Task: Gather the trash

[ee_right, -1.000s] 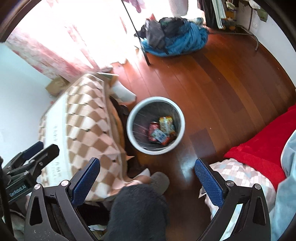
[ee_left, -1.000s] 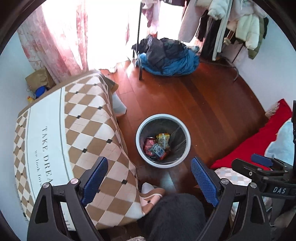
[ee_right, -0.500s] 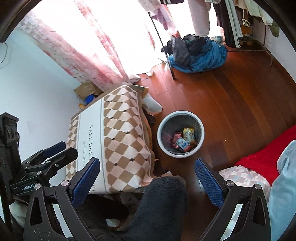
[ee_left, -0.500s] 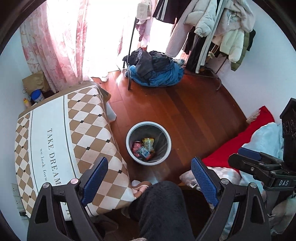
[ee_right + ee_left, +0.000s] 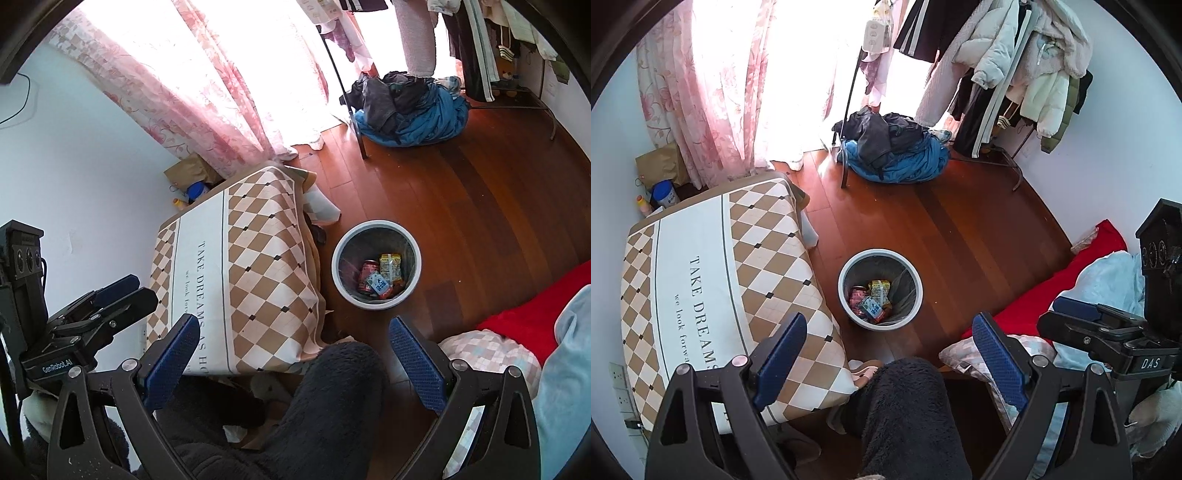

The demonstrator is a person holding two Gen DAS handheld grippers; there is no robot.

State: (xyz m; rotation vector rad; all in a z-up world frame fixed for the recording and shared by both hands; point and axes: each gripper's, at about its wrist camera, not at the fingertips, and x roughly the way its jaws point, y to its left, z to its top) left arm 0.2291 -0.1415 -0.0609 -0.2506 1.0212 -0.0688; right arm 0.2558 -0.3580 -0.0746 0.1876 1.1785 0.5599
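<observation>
Below both — bin (image 5: pixel 880 290) with wrappers (image 5: pixel 871 299) | left hand-held gripper (image 5: pixel 890 354) released | right hand-held gripper (image 5: pixel 295 360) released

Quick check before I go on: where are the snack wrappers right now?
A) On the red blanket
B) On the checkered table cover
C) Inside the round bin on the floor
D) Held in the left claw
C: the wrappers lie at the bottom of the round bin, while the left claw and right claw are both open and hold nothing.

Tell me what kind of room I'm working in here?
Likely a bedroom: a clothes rack hung with coats, bedding at the right, pink curtains, and a small trash bin on the wooden floor.
</observation>
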